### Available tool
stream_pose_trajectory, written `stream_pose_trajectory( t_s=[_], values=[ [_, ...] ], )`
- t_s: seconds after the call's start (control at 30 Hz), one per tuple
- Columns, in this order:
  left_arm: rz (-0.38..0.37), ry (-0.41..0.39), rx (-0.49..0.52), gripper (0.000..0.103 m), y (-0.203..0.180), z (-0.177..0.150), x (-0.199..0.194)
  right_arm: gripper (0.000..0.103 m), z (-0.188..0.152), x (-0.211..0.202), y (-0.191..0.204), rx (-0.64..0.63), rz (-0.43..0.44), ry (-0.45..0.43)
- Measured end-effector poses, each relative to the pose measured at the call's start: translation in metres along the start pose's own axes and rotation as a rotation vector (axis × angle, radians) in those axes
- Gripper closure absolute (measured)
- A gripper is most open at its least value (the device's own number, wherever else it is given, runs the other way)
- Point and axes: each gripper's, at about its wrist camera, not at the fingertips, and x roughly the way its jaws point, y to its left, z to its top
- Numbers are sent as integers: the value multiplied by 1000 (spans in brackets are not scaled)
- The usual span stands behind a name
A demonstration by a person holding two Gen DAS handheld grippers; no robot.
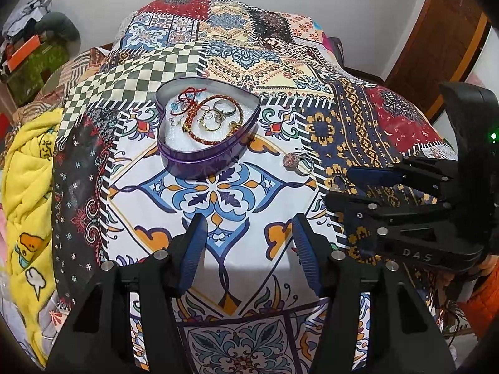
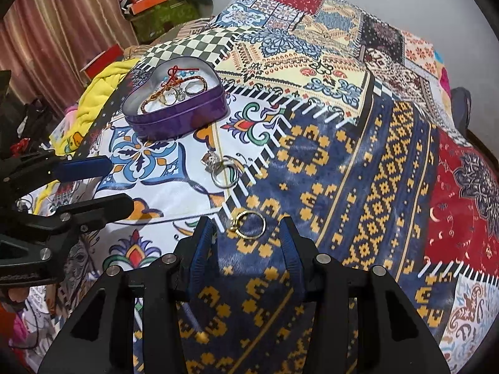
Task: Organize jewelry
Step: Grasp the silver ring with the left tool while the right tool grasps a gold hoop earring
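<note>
Right wrist view: gold ring (image 2: 248, 225) was seen between the parted fingers of the right hand-held gripper (image 2: 246, 233); light, stiff and slippery, it is judged best pinched across its band.

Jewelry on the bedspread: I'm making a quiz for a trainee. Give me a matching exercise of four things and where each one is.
Things:
1. gold ring
2. silver ring
3. red bracelet
4. heart tin

Places:
A. inside the tin
B. between the right hand-held gripper fingers
C. on white patterned cloth, holding jewelry
D. loose on cloth, short of the tin

Pairs: 1-B, 2-D, 3-A, 4-C
</note>
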Motion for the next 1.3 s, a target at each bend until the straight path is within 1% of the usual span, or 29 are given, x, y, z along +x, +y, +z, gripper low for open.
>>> stream_pose_trajectory(
  t_s=[0.03, 0.1, 0.2, 0.4, 0.43, 0.47, 0.57, 0.6, 0.7, 0.77, 0.83, 0.87, 1.03, 1.17, 1.3],
  values=[
    [-1, -1, 5, 47, -1, 0, 1, 72, 0, 1, 0, -6, -12, -4],
    [-3, 0, 16, 47, -3, 2, 3, 79, 0, 1, -1, -4, -24, -12],
    [-4, 4, 30, 47, -7, 5, 6, 79, 0, -1, -3, 5, -20, -18],
    [-55, 15, 43, 48, -16, 18, 14, 79, -2, -16, -13, 38, -21, -47],
    [-54, 9, 46, 51, -19, 21, 16, 79, -2, -20, -16, 48, -22, -56],
    [-52, 3, 52, 59, -20, 24, 18, 79, -2, -24, -20, 59, -25, -65],
    [-56, 8, 55, 74, -25, 34, 26, 79, -2, -34, -32, 89, -31, -88],
    [-62, 11, 51, 77, -26, 37, 29, 79, -3, -35, -34, 96, -32, -92],
    [-73, 21, 50, 81, -30, 46, 39, 79, -4, -40, -42, 116, -40, -102],
    [-58, 20, 63, 84, -35, 50, 44, 79, -6, -41, -46, 125, -41, -106],
    [-44, 26, 68, 91, -37, 52, 49, 79, -8, -42, -47, 129, -41, -108],
    [-38, 32, 68, 93, -38, 51, 53, 79, -8, -42, -47, 129, -39, -109],
    [-37, 14, 67, 93, -41, 48, 49, 79, -9, -45, -48, 129, -35, -118],
    [-12, -12, 83, 93, -42, 43, 34, 79, -5, -47, -47, 132, -29, -131],
    [3, -49, 70, 93, -34, 43, 17, 79, 3, -52, -41, 126, -24, -153]
  ],
)
